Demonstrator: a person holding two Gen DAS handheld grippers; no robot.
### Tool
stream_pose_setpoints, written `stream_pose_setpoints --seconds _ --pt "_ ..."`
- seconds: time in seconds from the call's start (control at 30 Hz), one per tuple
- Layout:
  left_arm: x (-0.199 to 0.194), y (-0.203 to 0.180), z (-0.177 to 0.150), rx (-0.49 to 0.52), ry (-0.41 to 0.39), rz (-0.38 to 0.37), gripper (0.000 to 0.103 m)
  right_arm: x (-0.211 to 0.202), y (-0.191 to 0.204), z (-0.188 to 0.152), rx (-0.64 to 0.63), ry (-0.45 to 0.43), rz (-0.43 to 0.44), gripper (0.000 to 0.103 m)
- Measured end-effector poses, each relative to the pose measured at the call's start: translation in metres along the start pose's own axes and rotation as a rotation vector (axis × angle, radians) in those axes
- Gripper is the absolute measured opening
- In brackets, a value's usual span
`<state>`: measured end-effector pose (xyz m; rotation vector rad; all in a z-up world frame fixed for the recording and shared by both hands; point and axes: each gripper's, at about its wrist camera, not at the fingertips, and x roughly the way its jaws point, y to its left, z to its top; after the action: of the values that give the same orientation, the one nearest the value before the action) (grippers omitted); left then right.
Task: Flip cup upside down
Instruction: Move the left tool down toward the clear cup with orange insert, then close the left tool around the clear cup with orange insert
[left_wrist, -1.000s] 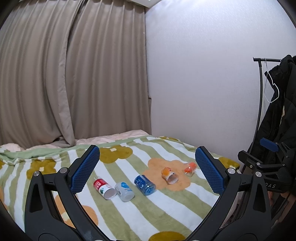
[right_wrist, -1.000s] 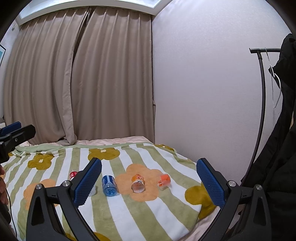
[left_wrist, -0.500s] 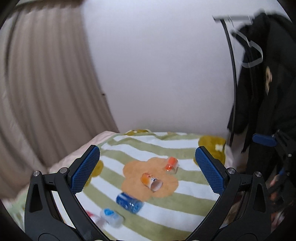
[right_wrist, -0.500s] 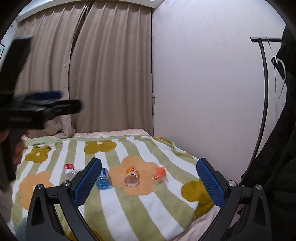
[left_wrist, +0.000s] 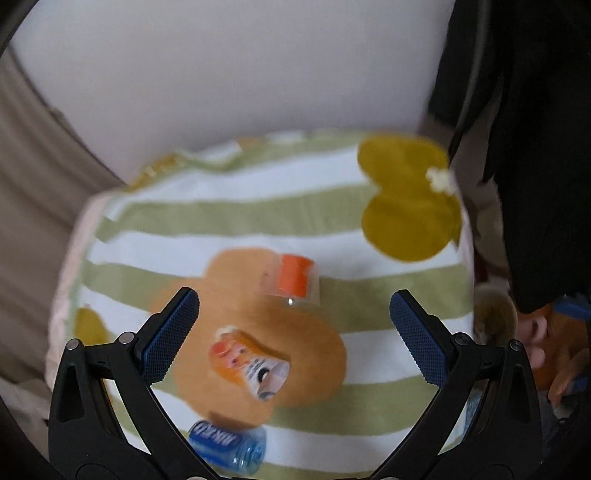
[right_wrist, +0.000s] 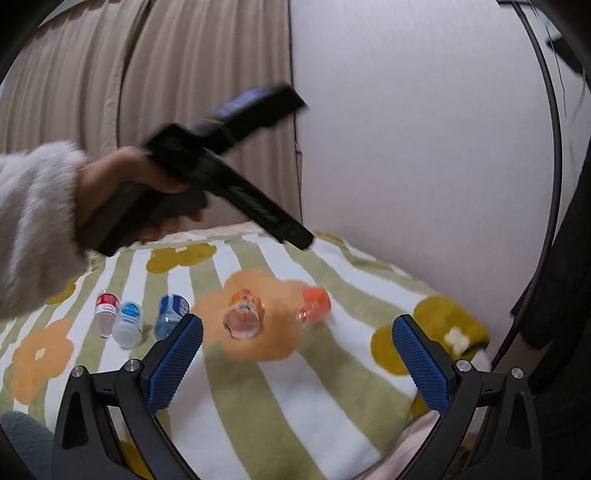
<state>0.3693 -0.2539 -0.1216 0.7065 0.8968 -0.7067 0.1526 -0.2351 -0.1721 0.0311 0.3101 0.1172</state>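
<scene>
Several small cups lie on their sides in a row on a striped flower blanket (right_wrist: 280, 398). The orange-banded clear cup (left_wrist: 291, 280) (right_wrist: 314, 304) is at the right end, on the orange flower. Beside it lies the orange printed cup (left_wrist: 249, 363) (right_wrist: 243, 314), then a blue cup (left_wrist: 229, 445) (right_wrist: 171, 310), a light blue cup (right_wrist: 127, 323) and a red cup (right_wrist: 105, 308). My left gripper (left_wrist: 295, 336) is open and empty, above the two orange cups. My right gripper (right_wrist: 297, 360) is open and empty, nearer than the row. The left tool (right_wrist: 221, 177) shows in the right wrist view, held high.
A white wall (right_wrist: 406, 129) and beige curtains (right_wrist: 147, 92) stand behind the bed. A black coat on a rack (left_wrist: 535, 147) hangs at the right, past the blanket's edge. The person's right hand (left_wrist: 554, 343) is at the left wrist view's right edge.
My left gripper has swung right and tipped down over the two orange cups, closing in on them. My right gripper has tilted down a little toward the bed. No cup has moved.
</scene>
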Motion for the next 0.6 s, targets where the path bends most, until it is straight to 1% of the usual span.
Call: stream_pose_setpoints --seconds 0.07,0.1,0.13,0.27,0.37,0.47,0.57,0.6 --pt "0.032 0.007 0.007 0.002 0.074 -0.024 0.102 0.011 -0.003 -0.008 0.01 0.019 0.001 0.102" --pt "0.051 0.01 0.01 -0.002 0.117 -0.031 0.098 0.016 -0.005 -0.012 0.014 0.027 0.001 0.102" --pt "0.065 0.013 0.014 -0.006 0.135 -0.037 0.097 0.021 -0.007 -0.016 0.02 0.034 0.0 0.102" --pt "0.104 0.022 0.018 -0.051 0.22 -0.128 0.097 0.034 -0.013 -0.031 0.047 0.046 0.01 0.102" --pt "0.122 0.023 0.019 -0.036 0.268 -0.131 0.097 0.044 -0.014 -0.039 0.047 0.047 0.017 0.102" --pt "0.133 0.021 0.018 -0.026 0.308 -0.137 0.092 0.049 -0.013 -0.043 0.055 0.051 0.02 0.102" --pt "0.139 0.018 0.016 -0.001 0.342 -0.122 0.084 0.049 -0.018 -0.046 0.075 0.048 0.031 0.102" --pt "0.143 0.017 0.015 0.008 0.358 -0.114 0.078 0.049 -0.018 -0.047 0.079 0.047 0.034 0.102"
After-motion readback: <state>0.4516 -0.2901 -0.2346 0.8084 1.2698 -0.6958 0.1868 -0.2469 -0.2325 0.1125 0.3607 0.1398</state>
